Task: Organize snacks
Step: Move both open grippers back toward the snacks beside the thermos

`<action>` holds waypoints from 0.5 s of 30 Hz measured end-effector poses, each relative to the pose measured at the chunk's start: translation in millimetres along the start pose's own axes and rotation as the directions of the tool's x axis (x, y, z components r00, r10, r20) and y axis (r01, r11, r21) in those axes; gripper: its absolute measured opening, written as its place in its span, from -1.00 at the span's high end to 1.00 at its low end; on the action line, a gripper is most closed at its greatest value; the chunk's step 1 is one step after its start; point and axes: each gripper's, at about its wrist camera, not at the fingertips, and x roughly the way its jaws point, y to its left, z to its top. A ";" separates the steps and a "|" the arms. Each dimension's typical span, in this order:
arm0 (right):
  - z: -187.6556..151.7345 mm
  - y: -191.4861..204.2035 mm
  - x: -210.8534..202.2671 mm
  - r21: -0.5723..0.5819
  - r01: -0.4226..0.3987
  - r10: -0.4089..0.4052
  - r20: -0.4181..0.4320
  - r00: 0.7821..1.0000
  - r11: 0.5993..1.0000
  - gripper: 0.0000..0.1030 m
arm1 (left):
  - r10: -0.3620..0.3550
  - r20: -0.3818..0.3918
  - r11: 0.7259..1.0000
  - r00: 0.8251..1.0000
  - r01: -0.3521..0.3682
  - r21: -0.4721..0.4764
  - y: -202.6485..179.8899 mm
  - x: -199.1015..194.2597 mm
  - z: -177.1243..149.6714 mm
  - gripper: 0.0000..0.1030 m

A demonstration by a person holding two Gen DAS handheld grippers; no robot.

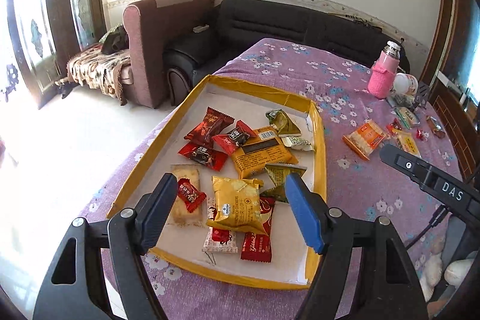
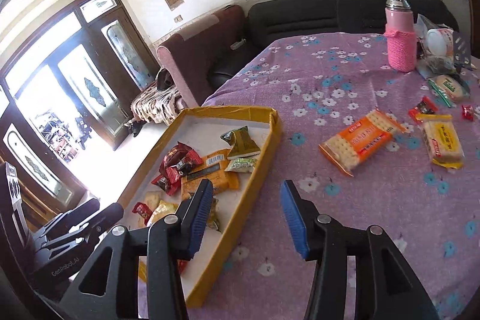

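I read "DAS" on the right tool's black body [image 1: 450,191], at 3 o'clock in my left view. "SANDWICH CRACKERS" on the gold packet [image 1: 237,204] in the tray. "Golden" script on the red packet [image 1: 256,246]. "GenRobot.AI" on the left tool's housing [image 2: 64,267], 8 o'clock right view.

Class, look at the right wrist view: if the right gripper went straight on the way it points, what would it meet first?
Probably the bare purple flowered tablecloth, just right of the yellow tray. The right gripper is open and empty. The orange cracker packet lies farther on; depth is uncertain.
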 end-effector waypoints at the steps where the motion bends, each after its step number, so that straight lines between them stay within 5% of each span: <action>1: -3.9 -2.5 -6.2 -0.006 0.007 -0.007 0.007 1.000 1.000 0.04 | 0.019 0.009 1.000 1.000 -0.019 0.014 -3.3 -3.5 -1.8 -0.44; 15: -23.0 -51.3 -60.6 0.069 0.030 -0.035 0.076 0.996 0.997 -0.09 | 0.074 0.067 0.988 0.995 -0.082 0.134 -52.9 -32.6 -12.2 -0.45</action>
